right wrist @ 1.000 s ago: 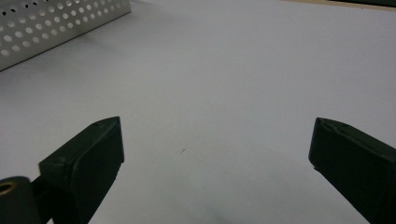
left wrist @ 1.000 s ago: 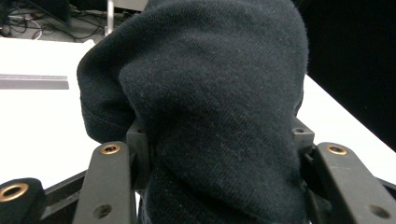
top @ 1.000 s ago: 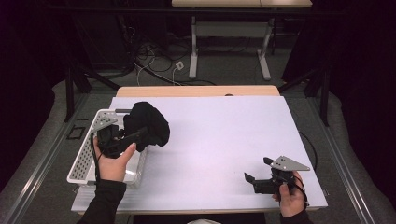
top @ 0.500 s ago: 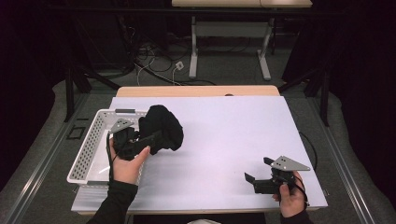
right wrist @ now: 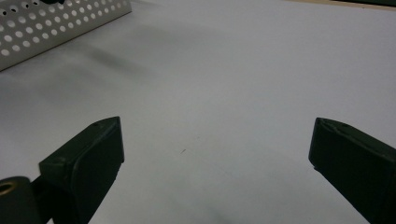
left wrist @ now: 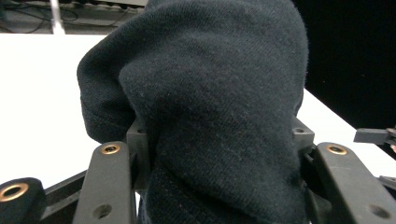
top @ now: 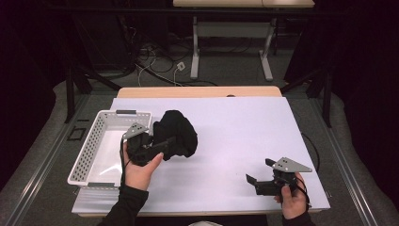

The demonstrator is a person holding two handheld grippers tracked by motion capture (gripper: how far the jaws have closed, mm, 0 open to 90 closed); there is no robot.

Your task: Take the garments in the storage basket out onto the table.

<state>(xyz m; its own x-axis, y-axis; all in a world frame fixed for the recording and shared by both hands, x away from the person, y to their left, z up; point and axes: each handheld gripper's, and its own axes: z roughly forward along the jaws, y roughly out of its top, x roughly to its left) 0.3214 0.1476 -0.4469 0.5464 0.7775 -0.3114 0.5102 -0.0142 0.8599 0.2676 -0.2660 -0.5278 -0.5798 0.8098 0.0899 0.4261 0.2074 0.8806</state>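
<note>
Left gripper (top: 162,146) jaws grasp a bunched black cloth (top: 176,132), held beside the white basket (top: 89,150). Right gripper (top: 259,181) jaws released, empty, over the desk (top: 235,127).

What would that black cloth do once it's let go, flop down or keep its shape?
Probably flop: the black cloth bulges and droops over the left gripper in soft folds. It looks light, since one grip carries it. Its fuzzy knit surface suggests it won't slip easily.
</note>
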